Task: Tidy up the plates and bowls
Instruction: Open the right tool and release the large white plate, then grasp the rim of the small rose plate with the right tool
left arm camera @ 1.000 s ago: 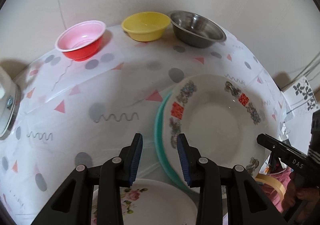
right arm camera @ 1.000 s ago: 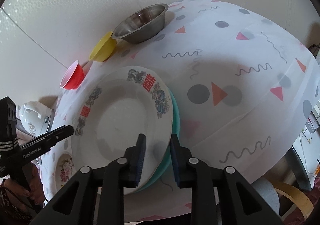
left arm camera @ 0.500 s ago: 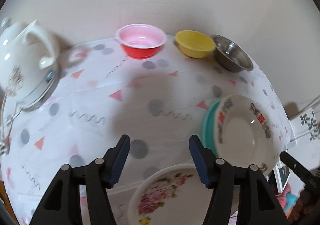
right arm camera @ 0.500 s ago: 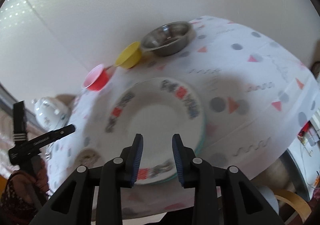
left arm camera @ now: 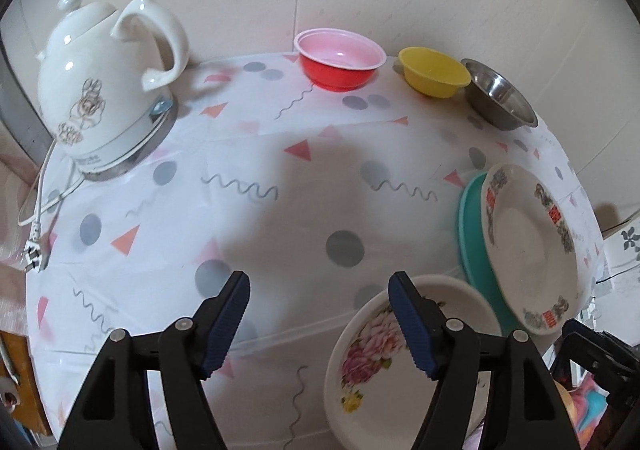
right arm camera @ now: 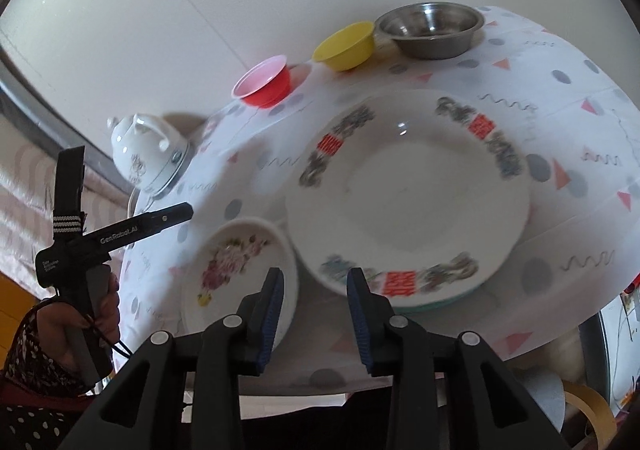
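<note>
Left wrist view: left gripper (left arm camera: 320,320) wide open, empty, above the patterned tablecloth (left arm camera: 280,177). Right gripper (right arm camera: 314,308) parted, holding nothing. Red-character plate (right arm camera: 404,201) lay face-up on a teal plate (left arm camera: 470,242); floral plate (left arm camera: 384,370) beside it. 3 bowls lined the wall; kettle (left arm camera: 108,89) far left.

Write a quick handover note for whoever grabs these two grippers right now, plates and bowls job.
Left gripper: open, empty, above the table near the floral plate.
Right gripper: open, empty, at the near edge between the floral plate and the stack.
Done: patterned plate sits on the teal plate.
Left: floral plate is unstacked; red bowl, yellow bowl and steel bowl stand separately along the wall.
</note>
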The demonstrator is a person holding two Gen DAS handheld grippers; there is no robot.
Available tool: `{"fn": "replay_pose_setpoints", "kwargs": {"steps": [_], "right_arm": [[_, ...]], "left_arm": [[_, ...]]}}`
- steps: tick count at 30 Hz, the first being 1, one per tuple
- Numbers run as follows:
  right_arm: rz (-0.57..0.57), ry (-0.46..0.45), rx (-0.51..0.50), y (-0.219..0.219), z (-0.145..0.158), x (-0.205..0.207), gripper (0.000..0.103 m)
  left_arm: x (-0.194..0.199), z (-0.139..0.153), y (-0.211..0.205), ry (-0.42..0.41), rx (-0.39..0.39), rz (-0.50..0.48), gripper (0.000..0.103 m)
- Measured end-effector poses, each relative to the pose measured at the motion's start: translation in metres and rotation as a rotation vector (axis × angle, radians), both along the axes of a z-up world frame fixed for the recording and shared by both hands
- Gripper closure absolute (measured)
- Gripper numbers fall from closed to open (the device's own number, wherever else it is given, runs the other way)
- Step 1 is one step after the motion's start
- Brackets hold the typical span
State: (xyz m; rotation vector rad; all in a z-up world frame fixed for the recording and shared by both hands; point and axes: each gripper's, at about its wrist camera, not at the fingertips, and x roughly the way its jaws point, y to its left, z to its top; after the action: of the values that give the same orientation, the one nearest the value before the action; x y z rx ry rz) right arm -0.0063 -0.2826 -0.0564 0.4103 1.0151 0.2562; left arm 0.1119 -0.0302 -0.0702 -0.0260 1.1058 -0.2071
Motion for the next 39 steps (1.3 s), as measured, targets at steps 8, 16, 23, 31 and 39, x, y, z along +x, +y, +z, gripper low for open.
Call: {"fn": "replay_pose_setpoints", "kwargs": {"steps": [8,16,23,31,39], "right_arm": [[0.05,0.033,-0.019,0.021,-0.005,-0.003,0.07],[0.086,0.108,-0.055,0.04,-0.024,-0.004,0.07],[0.055,0.162,-0.069,0.045,-0.039,0.001,0.07],[0.044,0.17,-0.017,0.048,-0.05,0.007,0.07],[0.061,0.168,0.0,0.056,-0.055,0.012,0.077]], "left_arm": [[-0.013,-0.008,0.009,0.022,0.024,0.001,0.03],[-0.025,-0.015,0.015,0.047,0.03,-0.007,0.03],[-0.031,-0.02,0.019,0.07,0.0,-0.02,0.026],[-0.035,-0.025,0.014,0.081,-0.029,-0.083,0.033],[-0.034,-0.04,0.007,0.139,-0.048,-0.164,0.077]]}}
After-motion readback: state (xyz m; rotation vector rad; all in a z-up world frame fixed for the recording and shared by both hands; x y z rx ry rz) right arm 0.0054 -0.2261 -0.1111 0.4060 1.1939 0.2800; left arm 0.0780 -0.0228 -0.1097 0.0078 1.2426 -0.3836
